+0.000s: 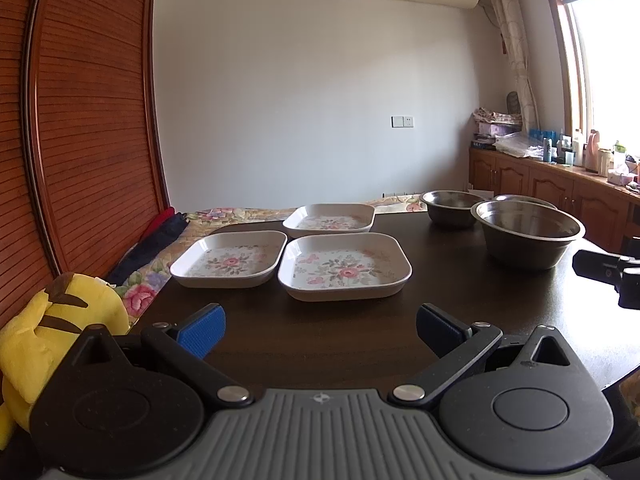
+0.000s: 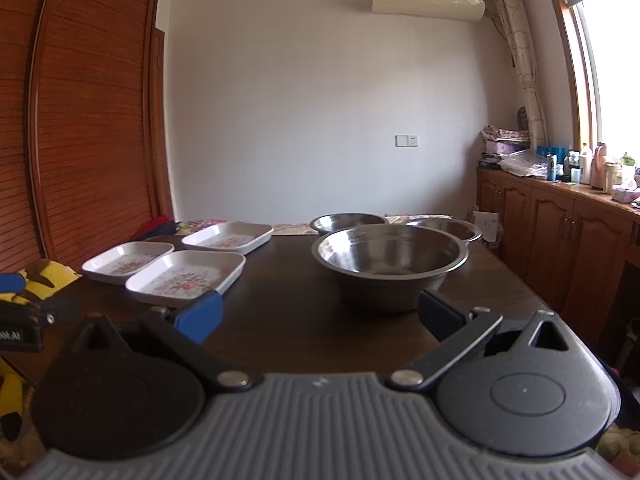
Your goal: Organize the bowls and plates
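Observation:
Three square white plates with pink flower prints lie on the dark table (image 1: 320, 340): a near one (image 1: 345, 266), one to its left (image 1: 229, 258) and one behind (image 1: 329, 219). Three steel bowls stand to the right: a large near bowl (image 1: 527, 233), a smaller far one (image 1: 454, 207) and a third (image 1: 524, 199) mostly hidden. My left gripper (image 1: 320, 330) is open and empty, short of the near plate. My right gripper (image 2: 320, 314) is open and empty just before the large bowl (image 2: 390, 264). The plates (image 2: 186, 277) lie to its left.
A wooden slatted wardrobe (image 1: 88, 140) stands on the left. A yellow plush toy (image 1: 52, 332) sits at the table's left edge on a floral bedspread (image 1: 140, 296). Wooden cabinets (image 2: 560, 232) with bottles line the right wall under the window.

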`<state>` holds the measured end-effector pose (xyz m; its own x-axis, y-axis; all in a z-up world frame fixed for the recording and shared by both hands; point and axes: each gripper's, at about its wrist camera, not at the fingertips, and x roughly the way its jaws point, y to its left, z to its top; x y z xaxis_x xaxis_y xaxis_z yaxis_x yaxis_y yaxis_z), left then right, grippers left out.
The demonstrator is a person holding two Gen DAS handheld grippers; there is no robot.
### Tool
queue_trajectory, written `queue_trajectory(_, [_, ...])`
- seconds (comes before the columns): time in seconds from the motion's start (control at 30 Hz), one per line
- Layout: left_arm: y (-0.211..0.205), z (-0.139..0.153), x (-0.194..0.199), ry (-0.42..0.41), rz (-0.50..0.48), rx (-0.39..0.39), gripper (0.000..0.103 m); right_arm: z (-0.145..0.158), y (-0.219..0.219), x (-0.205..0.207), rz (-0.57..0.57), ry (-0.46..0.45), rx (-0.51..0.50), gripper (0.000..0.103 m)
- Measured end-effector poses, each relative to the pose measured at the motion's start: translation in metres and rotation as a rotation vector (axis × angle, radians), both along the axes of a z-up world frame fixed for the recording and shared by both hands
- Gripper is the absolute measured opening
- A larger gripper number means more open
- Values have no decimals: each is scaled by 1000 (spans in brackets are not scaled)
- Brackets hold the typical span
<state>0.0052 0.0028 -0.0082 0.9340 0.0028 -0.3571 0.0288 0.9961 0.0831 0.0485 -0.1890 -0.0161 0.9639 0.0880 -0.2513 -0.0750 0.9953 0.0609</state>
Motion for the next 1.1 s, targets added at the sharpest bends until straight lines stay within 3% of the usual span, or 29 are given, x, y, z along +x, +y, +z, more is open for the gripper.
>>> queue_trajectory(0.5, [18,8,30,27,-3,34,103,15,29,33,165,7,-86,103])
queue_trajectory(1.1, [37,10,87,106,-12,19,101,28,46,97,340,117,-69,102])
